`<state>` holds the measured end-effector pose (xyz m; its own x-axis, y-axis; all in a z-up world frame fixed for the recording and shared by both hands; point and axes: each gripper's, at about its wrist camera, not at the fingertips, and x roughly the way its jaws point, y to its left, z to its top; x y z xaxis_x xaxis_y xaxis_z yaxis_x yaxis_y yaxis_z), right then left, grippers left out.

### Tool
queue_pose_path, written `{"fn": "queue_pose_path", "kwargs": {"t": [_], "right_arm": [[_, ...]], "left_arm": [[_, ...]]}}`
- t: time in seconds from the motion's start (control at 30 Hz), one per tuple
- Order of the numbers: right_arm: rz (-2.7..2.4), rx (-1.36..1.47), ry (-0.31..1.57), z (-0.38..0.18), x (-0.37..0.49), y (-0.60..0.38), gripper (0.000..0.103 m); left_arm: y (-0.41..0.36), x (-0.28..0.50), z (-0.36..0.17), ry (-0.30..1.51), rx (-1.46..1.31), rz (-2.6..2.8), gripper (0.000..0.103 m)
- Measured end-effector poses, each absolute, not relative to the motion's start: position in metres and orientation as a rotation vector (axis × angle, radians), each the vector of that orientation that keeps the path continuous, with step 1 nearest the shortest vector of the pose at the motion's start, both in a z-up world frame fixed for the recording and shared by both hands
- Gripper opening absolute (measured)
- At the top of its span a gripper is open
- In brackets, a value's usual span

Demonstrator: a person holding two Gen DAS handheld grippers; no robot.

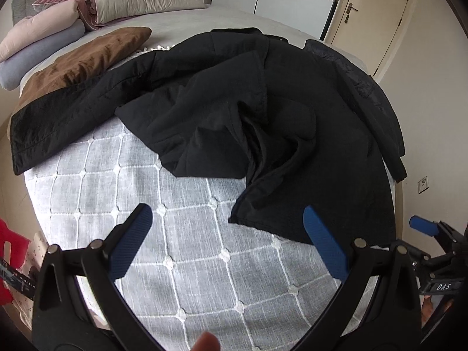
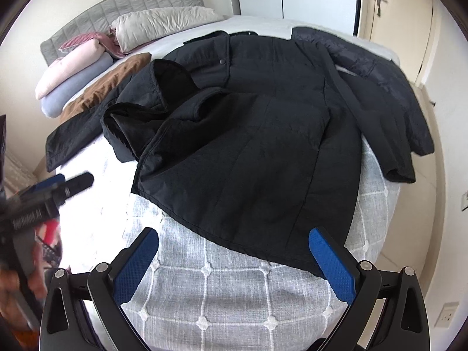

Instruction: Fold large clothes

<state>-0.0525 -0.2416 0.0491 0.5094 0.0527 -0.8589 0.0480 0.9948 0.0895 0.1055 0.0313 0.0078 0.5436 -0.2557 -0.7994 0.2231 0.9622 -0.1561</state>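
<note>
Jaws wide — grippers [image 1: 226, 242] [image 2: 234, 266] above coat [image 2: 248, 146]

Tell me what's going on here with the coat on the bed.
A person holds a two-finger gripper in each hand over a bed with a grey checked cover. A large black coat lies on it, rumpled and not yet folded, one sleeve stretched toward a brown pillow. A second dark jacket lies beside it. The left gripper and the right gripper are both open, hovering near the coat's hem, gripping nothing.
</note>
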Motion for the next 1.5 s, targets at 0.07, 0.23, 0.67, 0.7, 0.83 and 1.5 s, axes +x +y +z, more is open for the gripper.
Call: {"fn": "queue_pose_path", "kwargs": {"t": [0.07,0.23,0.67,0.7,0.83,1.5], "right_arm": [[-0.009,0.141,1.063,0.047,-0.051,-0.26,0.103],[-0.048,0.234,1.098,0.038,-0.055,-0.303,0.103],[0.052,0.505,1.157,-0.004,-0.039,-0.35,0.103],[0.04,0.496,1.171,-0.01,-0.036,-0.348,0.102],[0.009,0.523,1.2,-0.029,-0.029,-0.351,0.101],[-0.008,0.609,0.833,0.087,-0.103,-0.431,0.008]], "left_arm": [[0.033,0.122,0.012,0.952,-0.019,-0.291,0.103],[0.056,0.168,0.015,0.958,-0.036,-0.276,0.102],[-0.002,0.28,0.006,0.942,0.162,-0.649,0.102],[-0.012,0.283,0.002,0.948,0.191,-0.648,0.1],[-0.034,0.293,-0.017,1.014,0.229,-0.623,0.073],[0.173,0.102,0.004,0.941,0.056,-0.48,0.011]]}}
